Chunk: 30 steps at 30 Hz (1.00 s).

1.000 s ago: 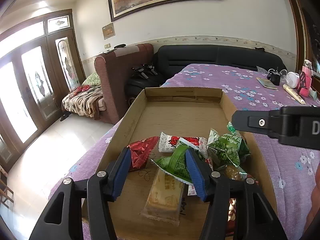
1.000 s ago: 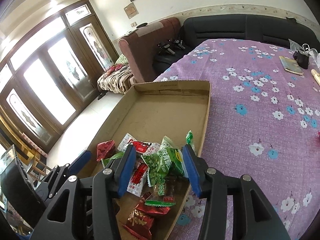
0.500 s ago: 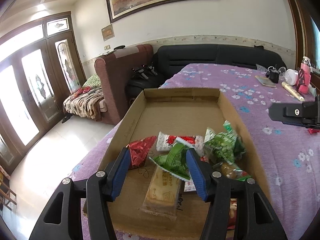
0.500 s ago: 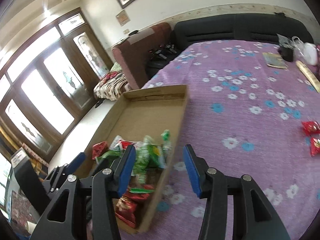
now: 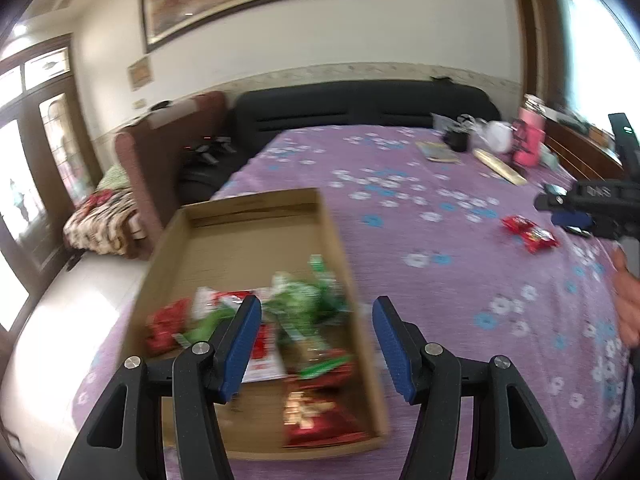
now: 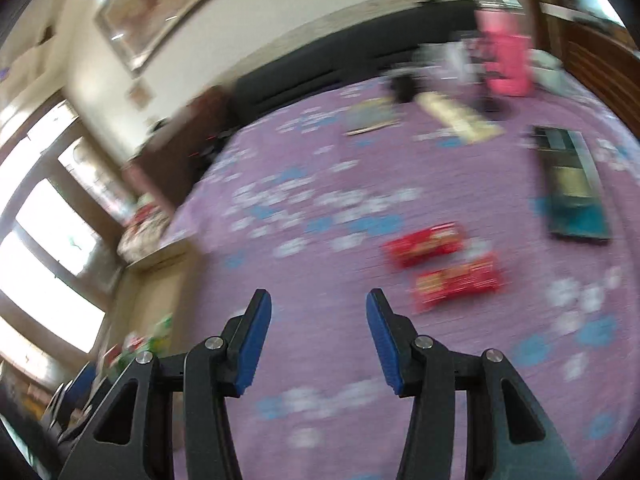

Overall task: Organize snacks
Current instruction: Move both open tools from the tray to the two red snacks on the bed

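Purple flowered cloth covers the bed (image 5: 400, 208) in the left wrist view, with a dark sofa behind it and a shallow cardboard box (image 5: 168, 240) at the near edge holding a blurred heap of green, red and white snack packets (image 5: 304, 304). A second ago the left claw (image 5: 316, 336) hung over that heap; now it sits over the box's right wall, its blue pads apart with nothing between them — it has drifted right. Far right, the right claw (image 5: 570, 220) has left the box and hovers just beside two red packets (image 5: 528, 232) lying loose on the cloth. From the right wrist view, heavily smeared, the box (image 6: 160, 264) has slid to the left edge and the red packets (image 6: 440, 264) now lie ahead and slightly right of the right claw (image 6: 318, 332), which is part open and empty. My read — the box drop is finished and the next pick is those loose red packets.
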Tool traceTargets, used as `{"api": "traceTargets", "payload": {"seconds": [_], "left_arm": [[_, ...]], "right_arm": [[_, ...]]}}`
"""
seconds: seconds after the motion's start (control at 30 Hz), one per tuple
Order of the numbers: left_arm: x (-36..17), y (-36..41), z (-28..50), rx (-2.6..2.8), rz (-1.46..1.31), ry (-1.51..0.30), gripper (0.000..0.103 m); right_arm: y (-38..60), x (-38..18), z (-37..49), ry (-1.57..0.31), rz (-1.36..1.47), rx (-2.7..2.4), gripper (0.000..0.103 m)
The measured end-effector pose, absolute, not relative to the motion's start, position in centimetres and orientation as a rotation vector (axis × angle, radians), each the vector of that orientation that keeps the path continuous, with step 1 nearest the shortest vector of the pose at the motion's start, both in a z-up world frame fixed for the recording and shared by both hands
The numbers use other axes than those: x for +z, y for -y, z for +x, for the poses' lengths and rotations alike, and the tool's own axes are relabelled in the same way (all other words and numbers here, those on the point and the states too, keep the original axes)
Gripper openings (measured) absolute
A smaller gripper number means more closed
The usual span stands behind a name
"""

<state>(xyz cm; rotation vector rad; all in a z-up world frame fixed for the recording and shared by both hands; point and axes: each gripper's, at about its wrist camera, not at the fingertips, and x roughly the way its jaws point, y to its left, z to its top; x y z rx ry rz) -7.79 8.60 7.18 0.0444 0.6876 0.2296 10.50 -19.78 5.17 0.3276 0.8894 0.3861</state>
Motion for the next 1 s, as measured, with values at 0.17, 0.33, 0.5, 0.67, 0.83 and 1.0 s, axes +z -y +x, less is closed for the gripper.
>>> {"api": "traceTargets", "payload": {"seconds": [0.17, 0.33, 0.5, 0.67, 0.83, 1.0], "left_arm": [[7.5, -5.1, -6.6, 0.153, 0.085, -0.707, 0.061], [7.7, -2.6, -5.7, 0.114, 0.126, -0.717, 0.061], [7.5, -1.6, -4.8, 0.097, 0.138, -0.738, 0.061], [8.0, -1.6, -3.4, 0.095, 0.128, -0.765, 0.061], [9.1, -0.9, -1.3, 0.051, 0.101, -0.8, 0.061], [9.9, 0.6, 1.3, 0.013, 0.109, -0.82, 0.061]], "right_arm": [[24.2, 2.7, 14.4, -0.924, 0.353, 0.289, 0.048], [25.2, 0.2, 16.4, -0.929, 0.405, 0.314, 0.048], [24.3, -0.2, 16.3, -0.97, 0.345, 0.394, 0.048], [21.6, 0.9, 13.4, -1.065, 0.241, 0.623, 0.048], [21.7, 2.0, 13.1, -0.944, 0.155, 0.495, 0.049], [20.8, 1.3, 14.0, -0.872, 0.099, 0.417, 0.049]]}}
